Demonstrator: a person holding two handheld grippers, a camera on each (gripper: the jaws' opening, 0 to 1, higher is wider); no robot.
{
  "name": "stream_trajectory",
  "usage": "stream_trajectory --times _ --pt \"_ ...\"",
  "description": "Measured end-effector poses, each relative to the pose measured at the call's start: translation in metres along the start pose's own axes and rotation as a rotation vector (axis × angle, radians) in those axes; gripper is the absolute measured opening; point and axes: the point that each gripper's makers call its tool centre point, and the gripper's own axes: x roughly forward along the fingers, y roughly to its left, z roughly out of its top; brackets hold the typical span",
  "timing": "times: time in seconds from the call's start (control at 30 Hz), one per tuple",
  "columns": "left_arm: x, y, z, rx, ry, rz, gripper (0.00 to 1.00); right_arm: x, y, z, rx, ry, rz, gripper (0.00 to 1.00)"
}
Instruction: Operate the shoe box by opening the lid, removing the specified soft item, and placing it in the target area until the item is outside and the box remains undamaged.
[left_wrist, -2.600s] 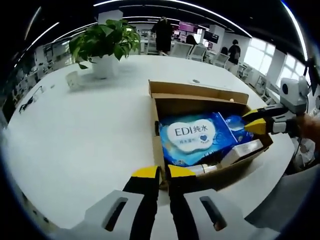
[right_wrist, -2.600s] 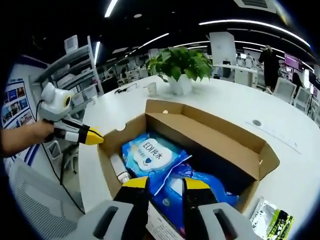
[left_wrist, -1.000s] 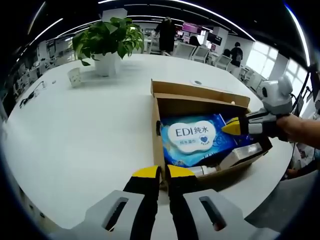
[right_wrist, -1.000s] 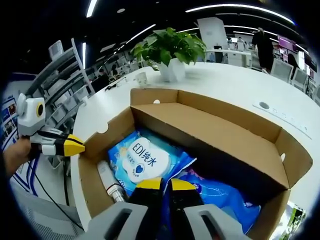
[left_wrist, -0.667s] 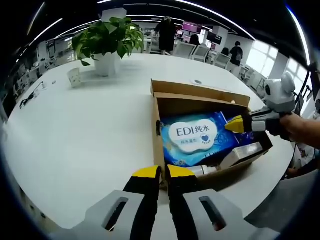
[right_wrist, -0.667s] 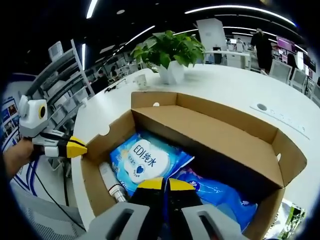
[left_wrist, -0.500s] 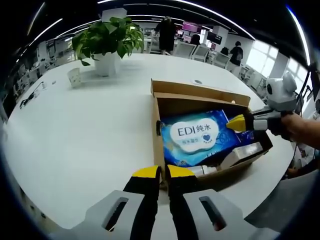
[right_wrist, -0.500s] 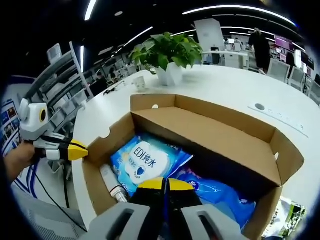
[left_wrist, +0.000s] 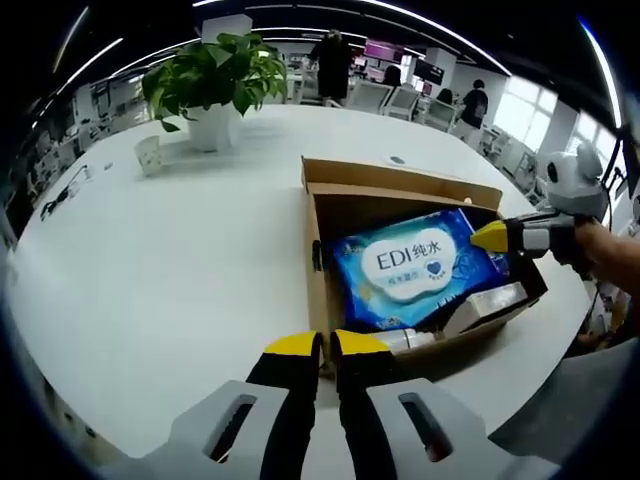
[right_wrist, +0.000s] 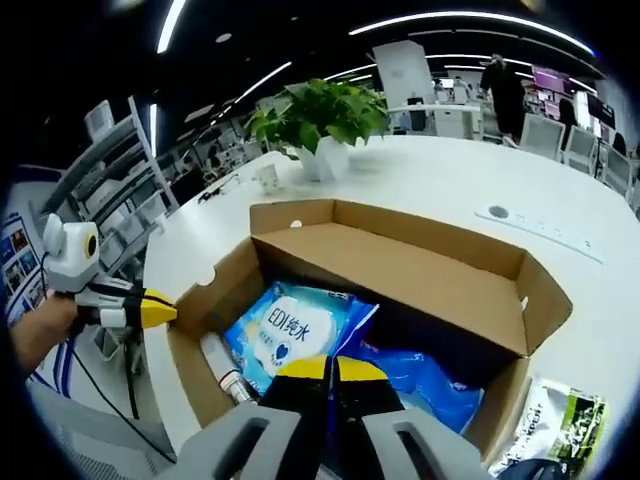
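Room: open office, ceiling strip lights, desks and chairs behind; two standing people far back in the left gripper view.
Surface: large white bench (left_wrist: 150, 270), rounded edge.
Box: one brown cardboard shoe box (left_wrist: 318, 300), lid open and folded back, flaps upright; in the right gripper view (right_wrist: 420, 270) its inner wall faces the camera.
Contents: one blue wipes pack (left_wrist: 415, 268) printed "EDI", lying tilted on top; a second blue soft pack (right_wrist: 415, 380) beside it; one white bottle (right_wrist: 222, 372) along the box wall; one white carton (left_wrist: 485, 302) at the near edge.
Left gripper (left_wrist: 320, 345): yellow-tipped fingers (left_wrist: 290, 346) nearly together, only a thin slit, nothing between them; tips sit at the near box wall, contact cannot be told. In the right gripper view (right_wrist: 150, 310) it hangs just outside the box corner.
Right gripper (right_wrist: 322, 368): fingers (right_wrist: 300, 368) pressed together over the blue packs; whether they pinch the wrapper cannot be told. In the left gripper view (left_wrist: 490, 237) its yellow tip meets the far end of the wipes pack.
Other items: one potted plant (left_wrist: 205, 80) in a white pot, one small white cup (left_wrist: 150, 155) near it, one green-and-white packet (right_wrist: 555, 420) on the bench beside the box.
Change: half a second earlier the wipes pack lay nearer the left box wall; now it sits shifted toward the right gripper, and more cardboard shows beside it.
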Motion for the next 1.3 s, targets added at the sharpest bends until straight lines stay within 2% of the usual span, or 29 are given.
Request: stream_trajectory --times 0.27,0.37,0.5,0.7,0.77,0.8,0.87,1.07,1.13,1.3 --pt "-0.004 -0.001 0.004 0.043 0.011 0.012 0.03 -0.002 -0.001 -0.002 0.032 -0.017 0.0 0.0" --pt "-0.008 0.0 0.014 0.052 -0.016 0.018 0.01 -0.002 -0.002 -0.002 0.034 -0.019 0.001 0.0" --pt "-0.012 -0.005 0.028 0.071 -0.041 0.013 0.03 -0.001 -0.003 -0.003 0.044 -0.021 0.0 0.0" --pt "-0.006 -0.017 0.042 0.105 -0.052 -0.013 0.04 0.0 -0.004 -0.004 0.042 -0.023 -0.004 0.0" --pt "-0.001 -0.022 0.042 0.114 -0.036 -0.032 0.05 0.0 -0.005 -0.004 0.044 -0.022 -0.006 0.0" --pt "0.005 -0.028 0.038 0.12 -0.003 -0.06 0.06 0.0 -0.006 -0.005 0.047 -0.021 -0.008 0.0" --pt "0.01 -0.034 0.035 0.126 0.023 -0.079 0.07 0.001 -0.007 -0.005 0.055 -0.022 -0.008 0.0" --pt "0.025 -0.047 0.037 0.161 0.051 -0.096 0.11 0.001 -0.009 -0.008 0.064 -0.021 -0.011 0.0" --pt "0.032 -0.049 0.034 0.178 0.078 -0.096 0.11 0.001 -0.01 -0.008 0.066 -0.021 -0.012 0.0" --pt "0.047 -0.048 0.027 0.166 0.139 -0.093 0.16 0.001 -0.012 -0.01 0.066 -0.017 -0.011 0.0"
